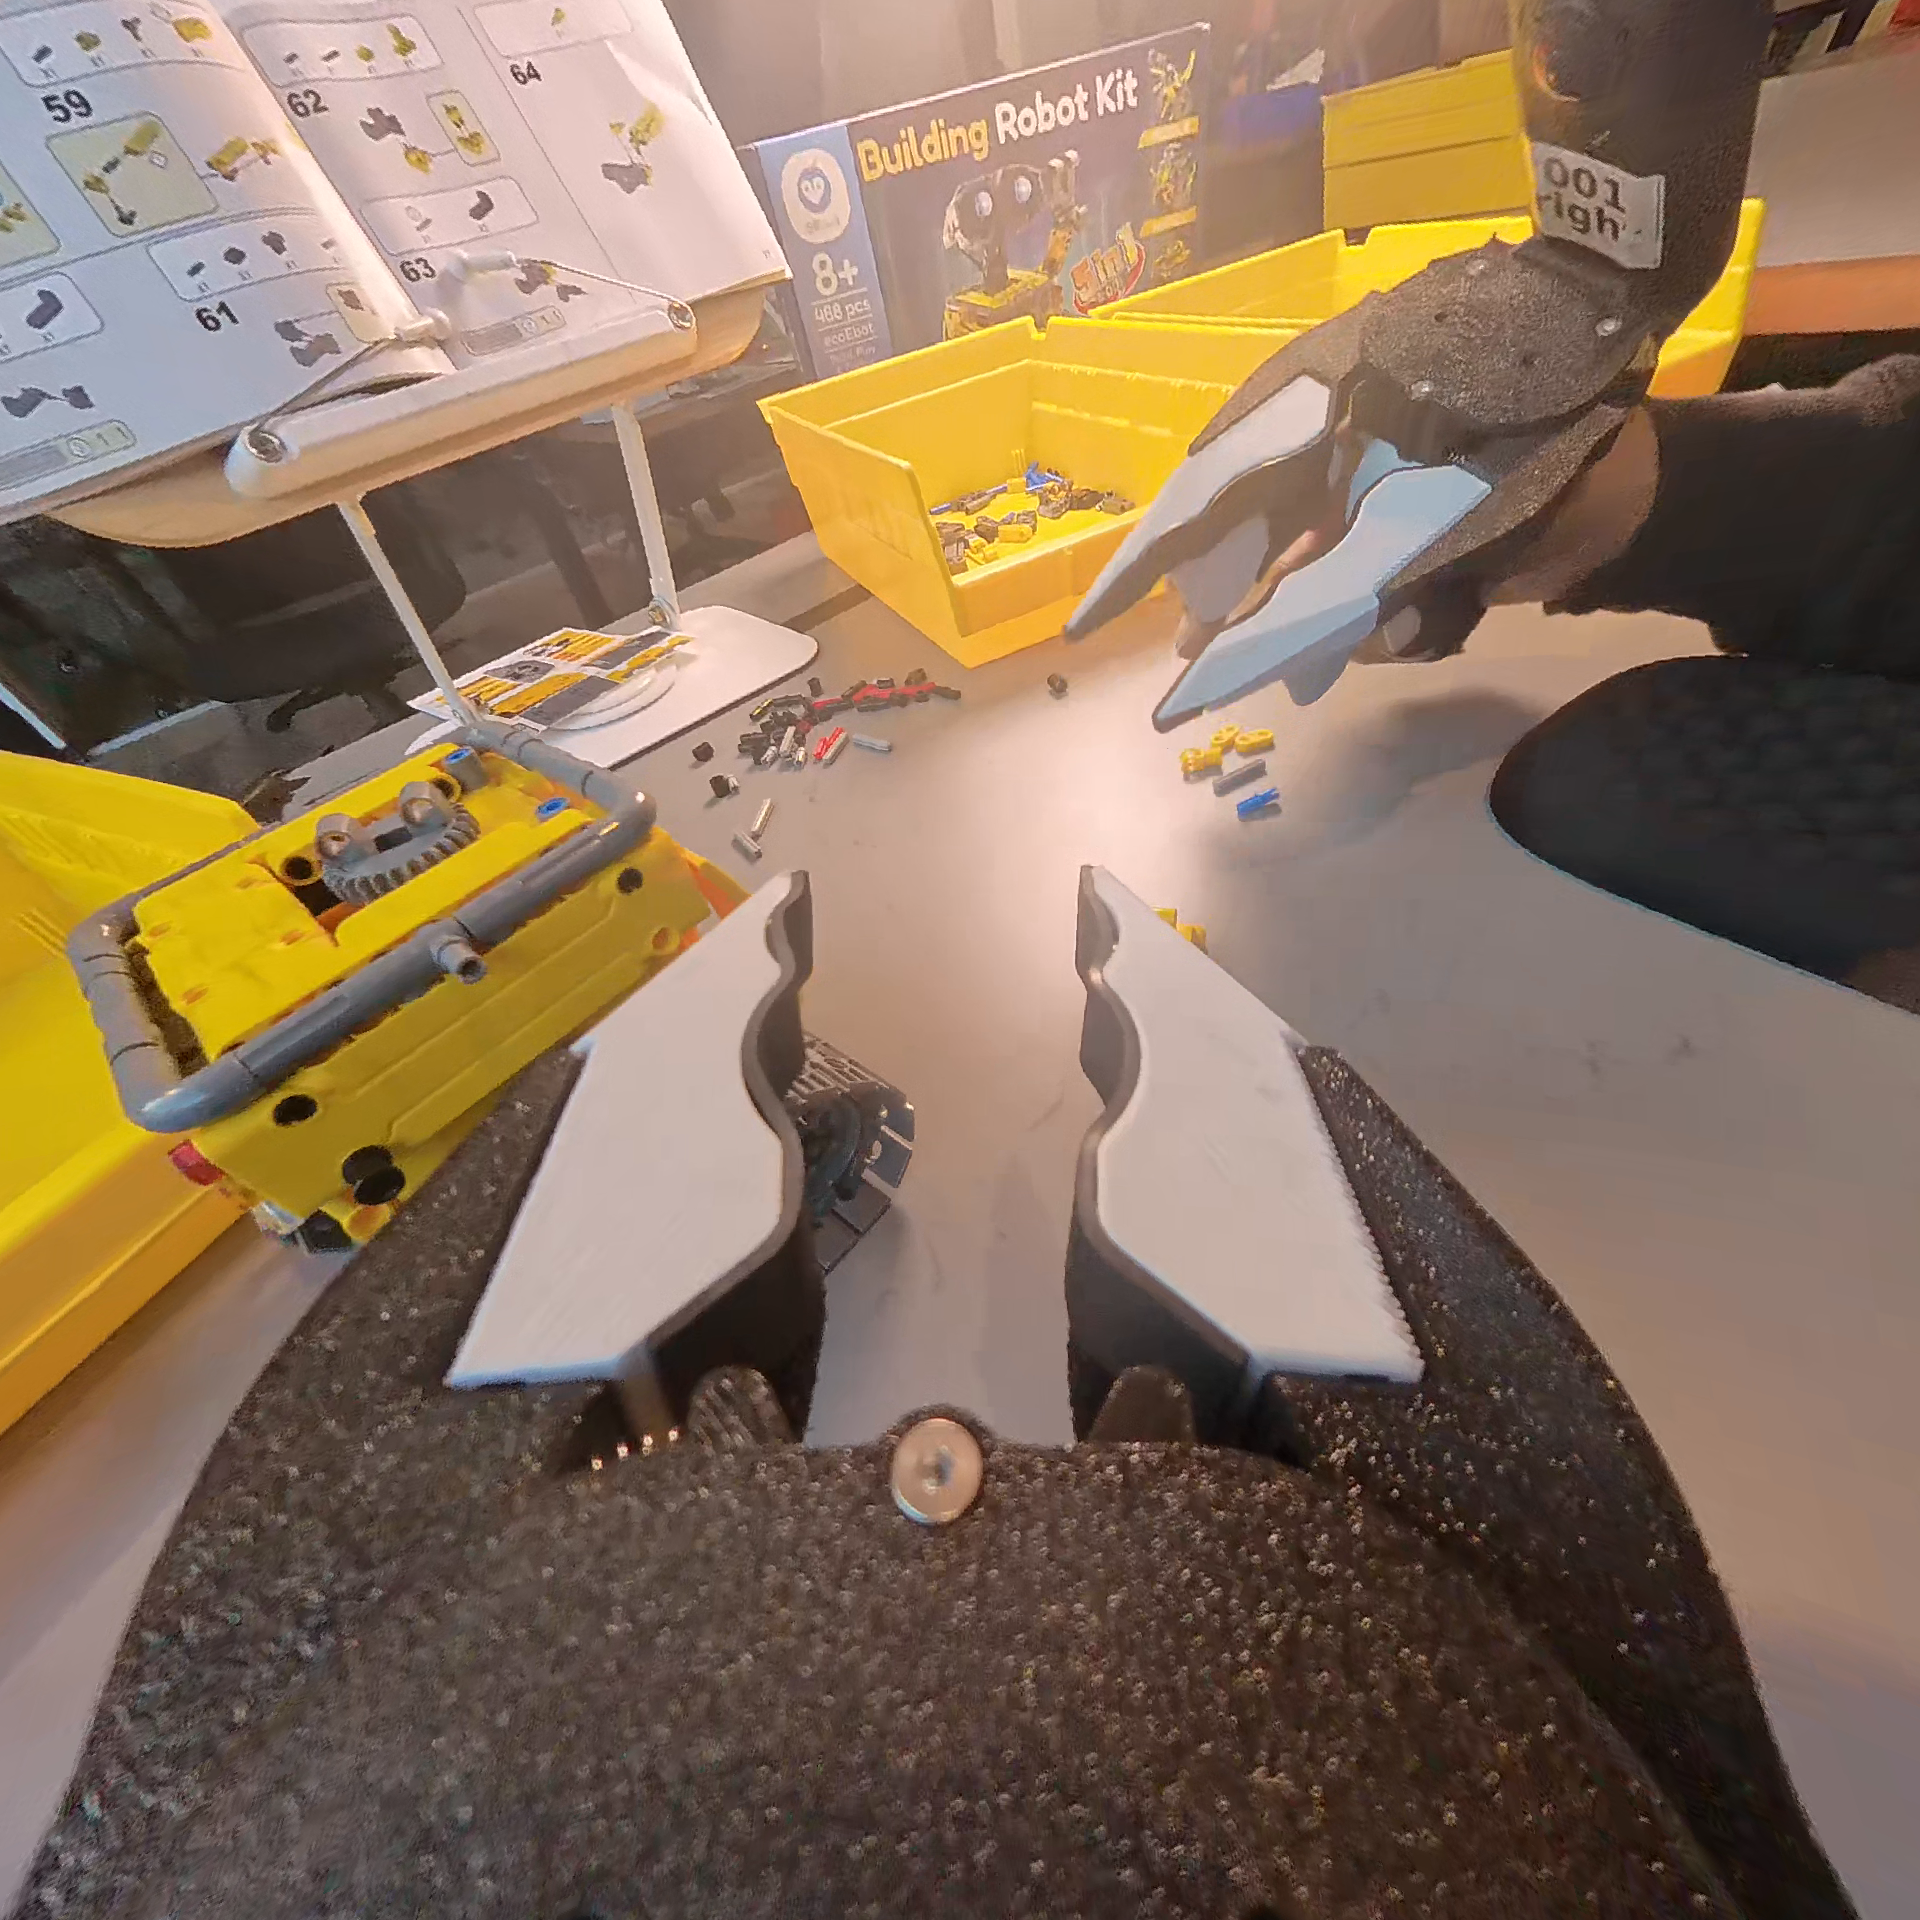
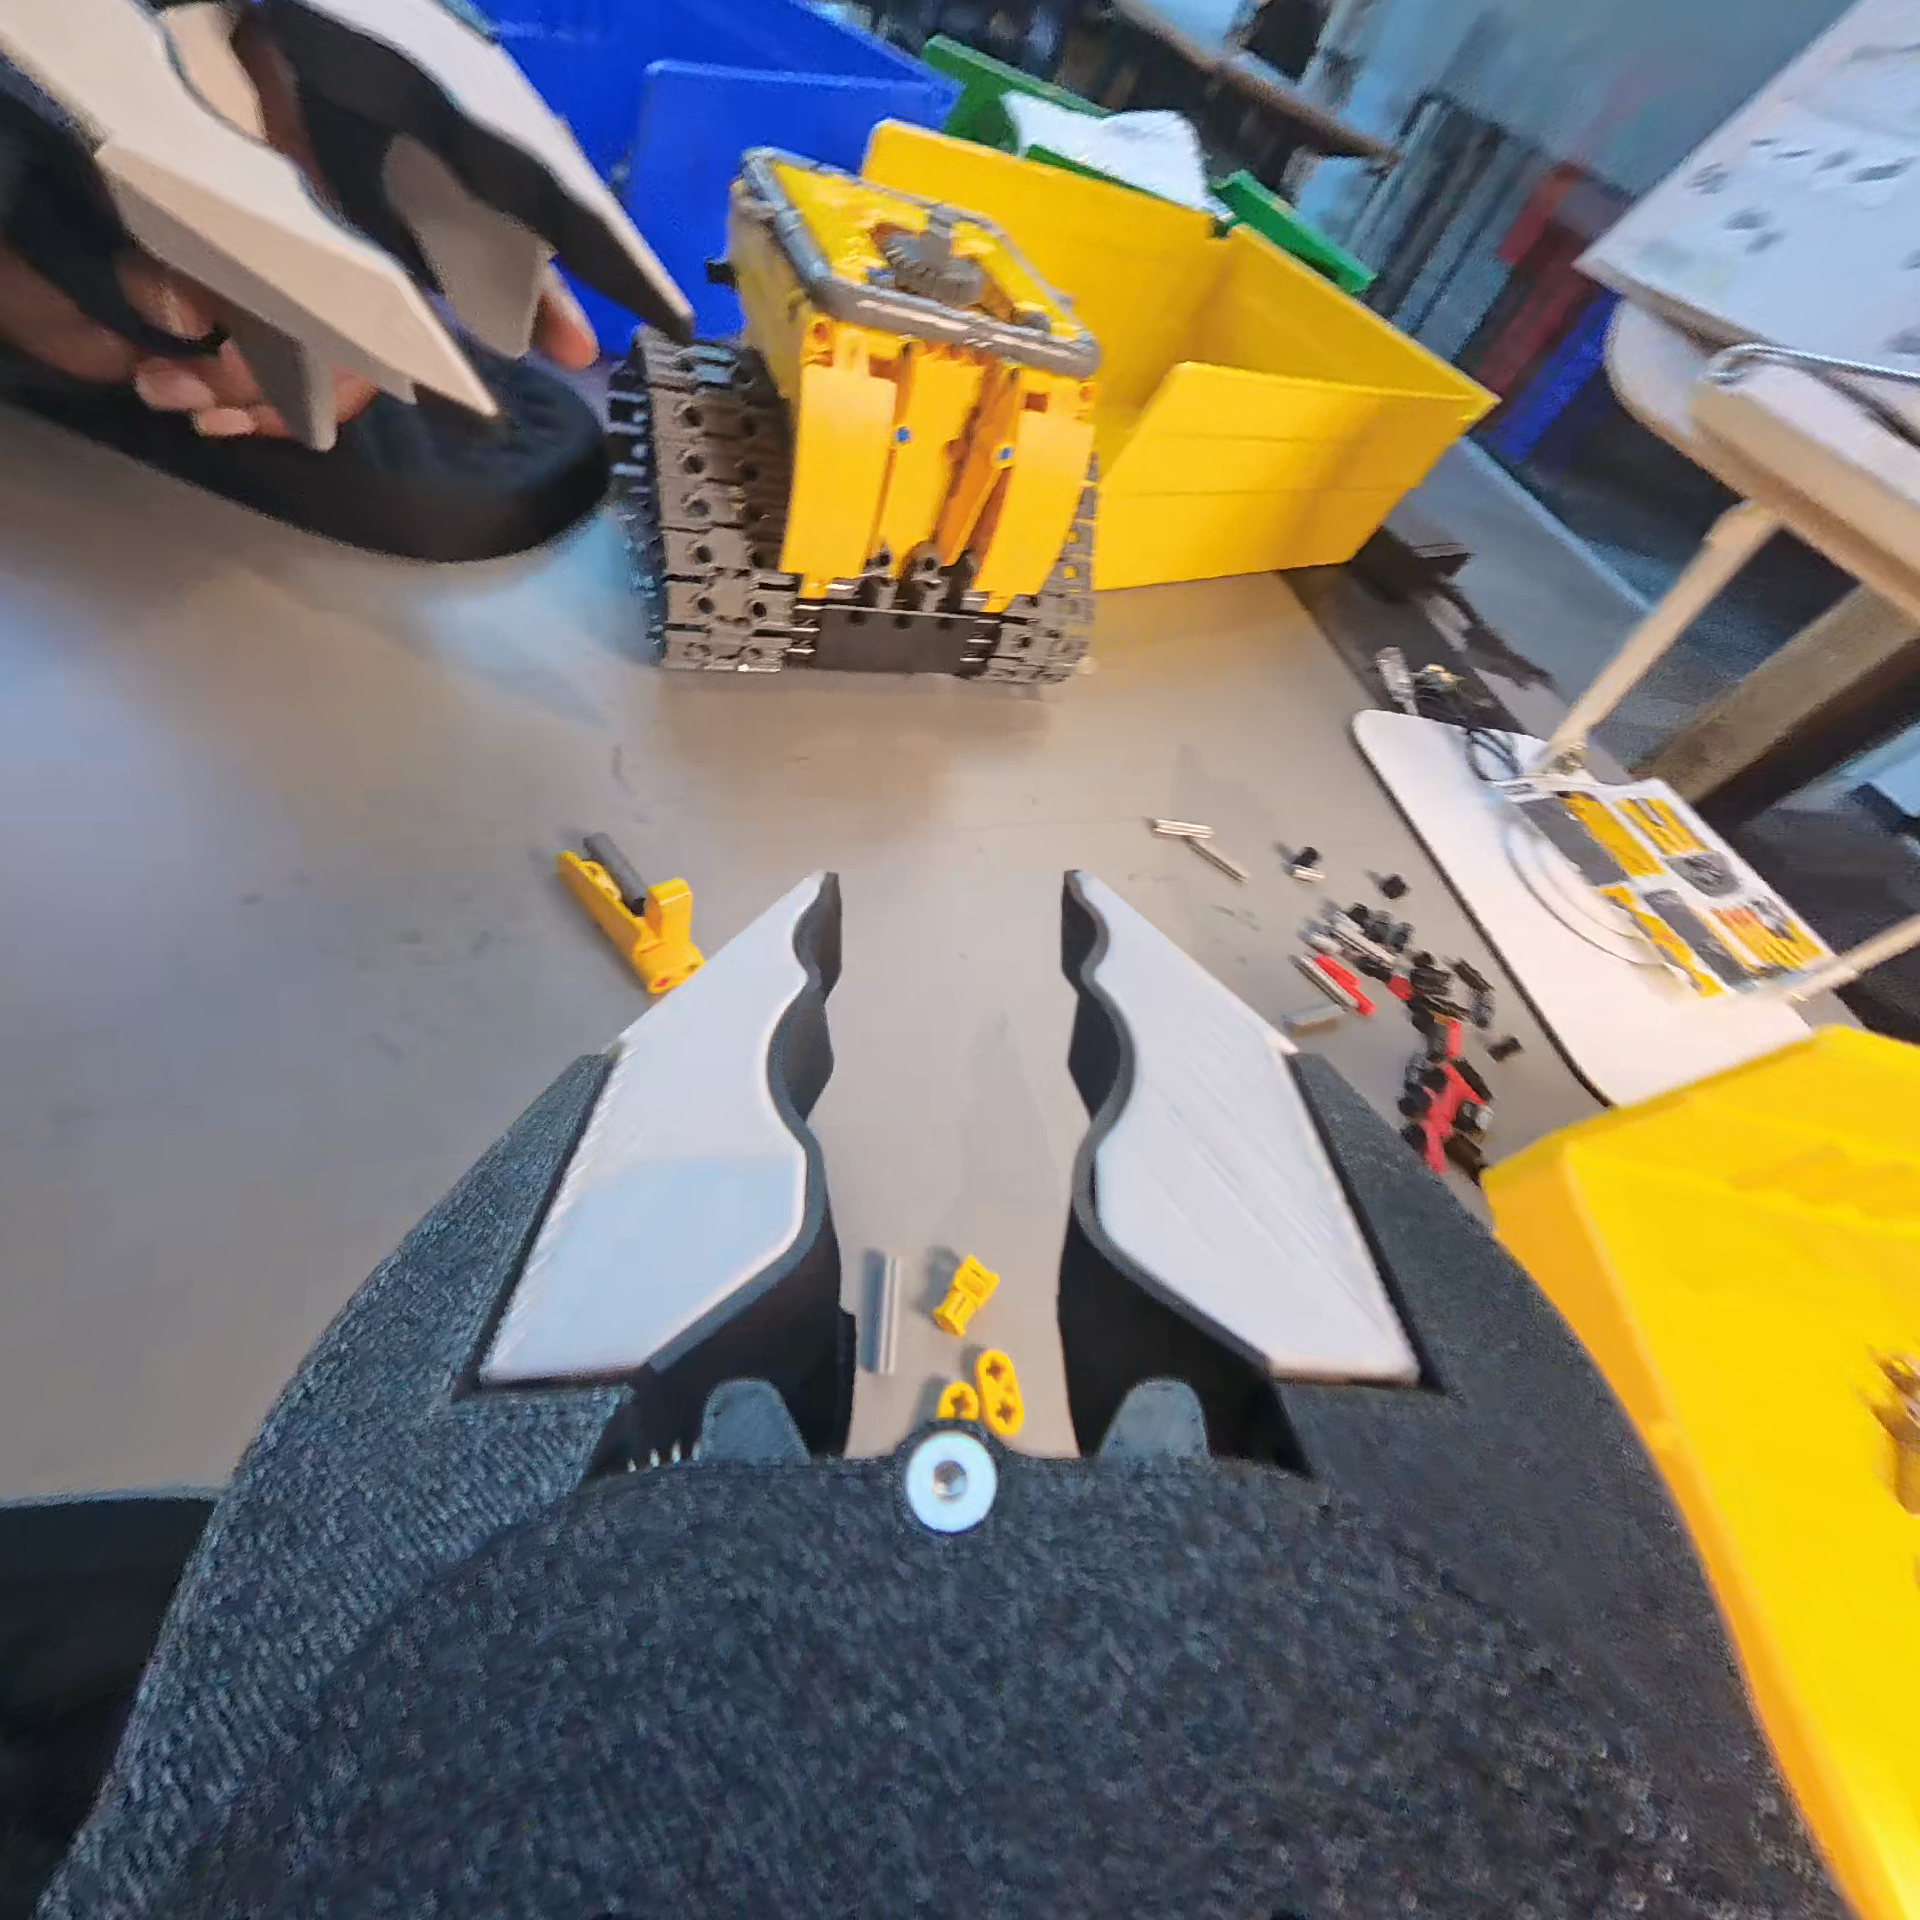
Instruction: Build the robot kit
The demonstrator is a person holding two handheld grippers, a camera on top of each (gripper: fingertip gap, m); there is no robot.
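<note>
We saw the left hand-held gripper [image 1: 940, 883] with jaws spread and nothing between them, hovering over the grey worktop [image 1: 1455, 1091] at frame centre in the left wrist view. Just to its left, at middle left of the frame, sat the yellow brick model [image 1: 343, 956] with a grey frame and a gear on top; its dark tracked base showed right beside the left finger, contact not clear.

The right hand-held gripper [image 2: 948, 878] was also spread and empty, low over the worktop in the right wrist view. Between its fingers, near the bottom centre of that frame, lay small yellow connectors [image 2: 982, 1351] and a grey pin [image 2: 880, 1314]. A yellow bracket piece [image 2: 629, 914] lay just left of its left fingertip. The model stood at upper centre of that frame, upright on black tracks, well apart from this gripper.

A scatter of black and red pins [image 2: 1403, 997] lay at the right of the same frame. In the left wrist view, a yellow parts bin [image 1: 935, 488] with loose pieces sat at upper centre, an open instruction booklet [image 1: 312, 208] on a white stand at upper left, and the kit box [image 1: 997, 197] behind the bin.
</note>
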